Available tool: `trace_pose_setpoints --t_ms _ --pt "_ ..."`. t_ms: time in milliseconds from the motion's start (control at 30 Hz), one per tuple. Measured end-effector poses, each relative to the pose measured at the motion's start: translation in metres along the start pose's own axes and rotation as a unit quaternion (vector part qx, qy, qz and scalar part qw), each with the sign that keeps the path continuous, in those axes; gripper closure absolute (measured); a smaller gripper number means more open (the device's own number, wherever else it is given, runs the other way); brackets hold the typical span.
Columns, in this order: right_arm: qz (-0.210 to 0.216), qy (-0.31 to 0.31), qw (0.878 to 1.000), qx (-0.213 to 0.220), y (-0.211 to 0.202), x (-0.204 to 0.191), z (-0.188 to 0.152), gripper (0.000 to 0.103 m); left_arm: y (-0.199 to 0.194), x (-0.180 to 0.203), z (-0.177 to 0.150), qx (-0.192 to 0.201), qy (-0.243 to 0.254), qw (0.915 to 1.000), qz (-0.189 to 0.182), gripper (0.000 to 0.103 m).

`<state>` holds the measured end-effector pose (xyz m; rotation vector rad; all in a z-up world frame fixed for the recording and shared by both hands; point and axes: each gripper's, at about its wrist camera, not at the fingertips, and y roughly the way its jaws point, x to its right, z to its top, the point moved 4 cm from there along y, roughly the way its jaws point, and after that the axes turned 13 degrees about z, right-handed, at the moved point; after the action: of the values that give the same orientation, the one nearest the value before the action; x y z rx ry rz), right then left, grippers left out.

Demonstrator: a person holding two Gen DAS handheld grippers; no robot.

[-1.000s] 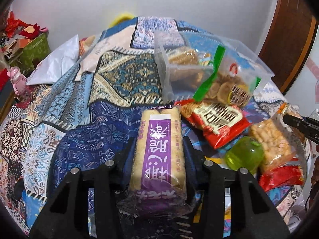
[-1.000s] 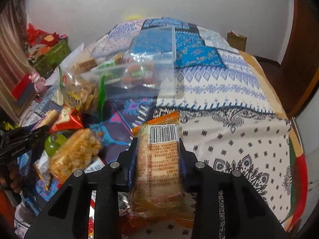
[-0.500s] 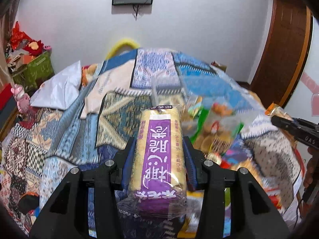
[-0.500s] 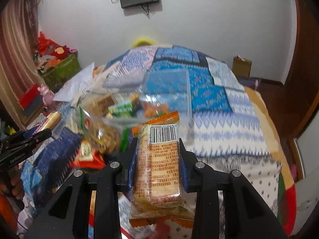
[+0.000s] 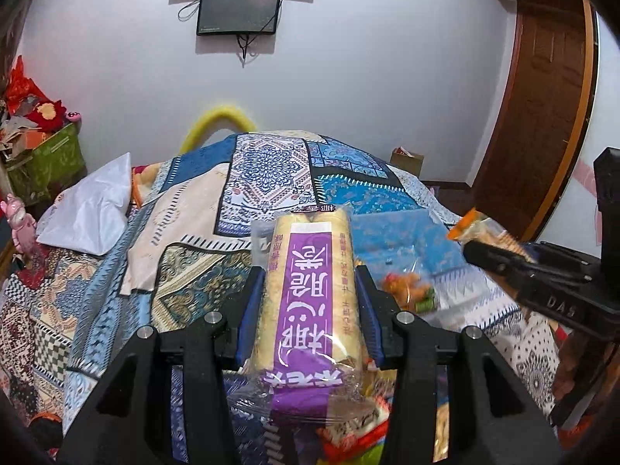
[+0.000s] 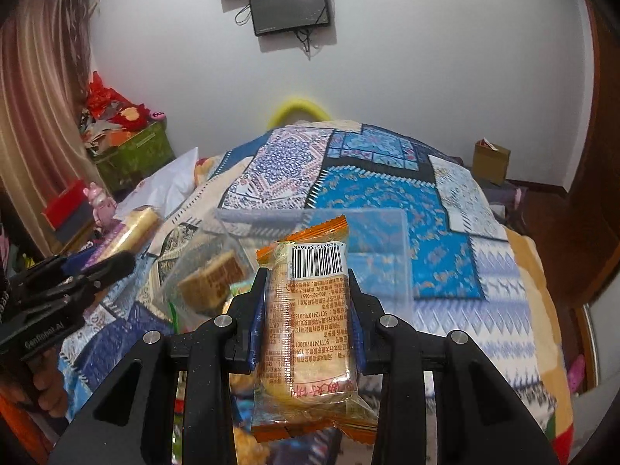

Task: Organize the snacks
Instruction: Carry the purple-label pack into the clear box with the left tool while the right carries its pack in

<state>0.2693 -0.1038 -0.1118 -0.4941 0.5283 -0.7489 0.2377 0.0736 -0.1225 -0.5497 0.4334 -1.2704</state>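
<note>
Purple-banded pale yellow roll pack in clear wrap (image 5: 310, 294) pinched lengthwise in the left gripper (image 5: 308, 306), raised over the patchwork blue quilt (image 5: 267, 170). Orange-edged clear cracker packet with a barcode (image 6: 310, 310) clamped likewise in the right gripper (image 6: 306, 317), above the near rim of a clear plastic storage box (image 6: 372, 232) holding small wrapped snacks. Black wall screen (image 6: 290, 6) far behind; green box (image 6: 131, 155) far left.
</note>
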Motion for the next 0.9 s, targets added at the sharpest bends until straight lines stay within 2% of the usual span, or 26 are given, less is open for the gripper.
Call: trace_pose_setpoints --t_ms 300,567,733,900 --pt "0.015 -0.006 0.999 -0.038 0.044 0.002 0.005 0.071 0.046 0.007 0.01 -0.031 -0.008 0.9995 -0.008 0.058" --pt "0.011 -0.009 0.996 -0.089 0.08 0.012 -0.007 0.071 0.084 0.015 0.005 -0.079 -0.016 0.9963 -0.029 0.058" --pt "0.016 0.005 0.994 -0.106 0.089 0.02 -0.013 0.071 0.097 0.024 0.003 -0.095 -0.003 0.9952 -0.026 0.058" --pt "0.002 -0.007 0.994 -0.113 0.088 0.019 -0.016 0.07 0.104 0.027 -0.001 -0.106 0.001 0.9941 -0.021 0.056"
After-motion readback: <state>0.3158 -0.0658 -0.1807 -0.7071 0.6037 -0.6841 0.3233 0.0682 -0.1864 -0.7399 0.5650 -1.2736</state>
